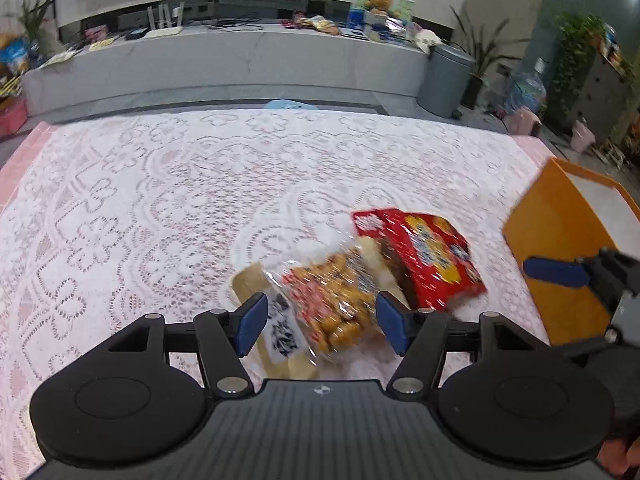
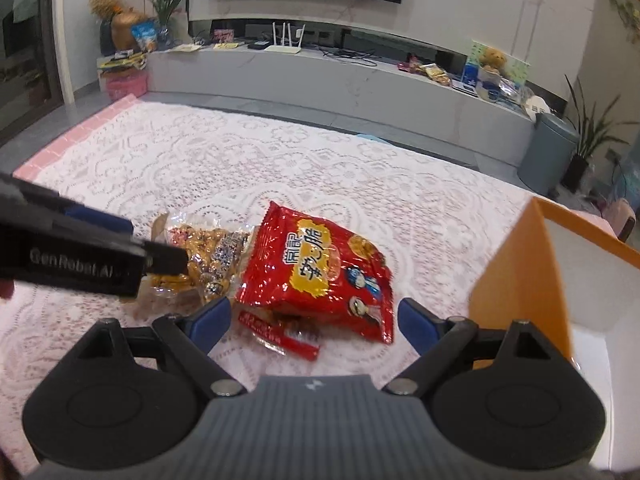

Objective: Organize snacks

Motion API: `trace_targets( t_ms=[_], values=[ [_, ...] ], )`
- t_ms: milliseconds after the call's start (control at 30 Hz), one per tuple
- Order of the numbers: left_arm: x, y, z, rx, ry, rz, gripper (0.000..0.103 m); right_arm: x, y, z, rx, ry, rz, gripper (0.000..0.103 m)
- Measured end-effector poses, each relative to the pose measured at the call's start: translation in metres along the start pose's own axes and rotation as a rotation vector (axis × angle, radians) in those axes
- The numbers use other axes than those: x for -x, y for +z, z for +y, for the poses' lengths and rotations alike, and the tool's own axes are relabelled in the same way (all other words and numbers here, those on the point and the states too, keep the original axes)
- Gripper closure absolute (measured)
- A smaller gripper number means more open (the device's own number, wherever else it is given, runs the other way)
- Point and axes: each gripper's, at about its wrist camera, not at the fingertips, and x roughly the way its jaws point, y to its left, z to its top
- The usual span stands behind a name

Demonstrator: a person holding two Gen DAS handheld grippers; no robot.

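Here the left tongs [image 1: 320, 322] sit spread, their blue pads on either side of the clear bag of golden snacks [image 1: 332, 300], which lies between them on the lace-covered surface [image 1: 160, 200] toward its near edge. The pads flank the bag without visibly squeezing it, so the spread looks like a set-up for a grasp rather than a hold; motion blur in the left wrist view makes actual contact hard to judge. A tan, flat piece lies under this bag, but what it is cannot be told.

Just to the right, touching or overlapping the clear bag's edge, the red snack bag [image 2: 324, 276] rests tilted, its near end propped up on something beneath. A small red stick packet [image 2: 280, 332] pokes out from under its near edge. The snacks lie heaped together, which would suit gathering them for one container.

The right tongs [image 2: 314, 324] are likewise spread wide, with the red bag's near edge and the stick packet lying between and just ahead of the pads, nothing pinched. Each tool appears lined up on its own packet, so the two pickups need not collide.

At the right edge of the surface stands the orange box [image 2: 520, 280], open-topped with a pale interior, near the red bag but apart from it. It is probably where the snacks go, and it looks empty as far as the frames show.
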Motion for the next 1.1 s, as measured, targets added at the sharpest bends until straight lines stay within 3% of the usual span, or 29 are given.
trace_targets(
  t_ms=[133,267,500,633,800,833,900,967,1100],
  values=[
    [-0.016,-0.005,0.014,0.1,-0.02,0.012,0.026,-0.015,-0.002,0.009,0.041,0.002,-0.023,0.015],
    [-0.026,-0.006,0.022,0.155,-0.059,0.007,0.014,-0.026,0.0,0.013,0.059,-0.003,-0.049,0.015],
    [-0.033,-0.008,0.022,0.159,-0.07,-0.022,0.01,-0.045,0.001,0.013,0.037,-0.001,-0.052,0.015],
    [-0.035,-0.008,0.015,0.117,-0.059,-0.03,0.008,-0.052,0.0,-0.001,-0.074,0.057,-0.021,0.018],
    [-0.032,-0.009,0.009,0.058,-0.067,-0.018,0.011,-0.045,-0.003,0.003,-0.066,0.049,-0.028,0.035],
    [-0.031,-0.009,0.009,0.057,-0.067,-0.011,0.012,-0.043,-0.003,0.005,-0.058,0.044,-0.03,0.043],
    [-0.027,-0.01,0.01,0.081,-0.073,0.002,0.026,-0.037,-0.004,0.006,-0.054,0.039,-0.037,0.053],
    [-0.022,-0.011,0.011,0.104,-0.083,0.012,0.032,-0.031,-0.005,0.009,-0.035,0.021,-0.043,0.072],
    [-0.015,-0.019,0.006,0.097,-0.07,0.033,0.038,-0.019,-0.008,0.014,-0.007,0.016,-0.055,0.085]
  ],
)
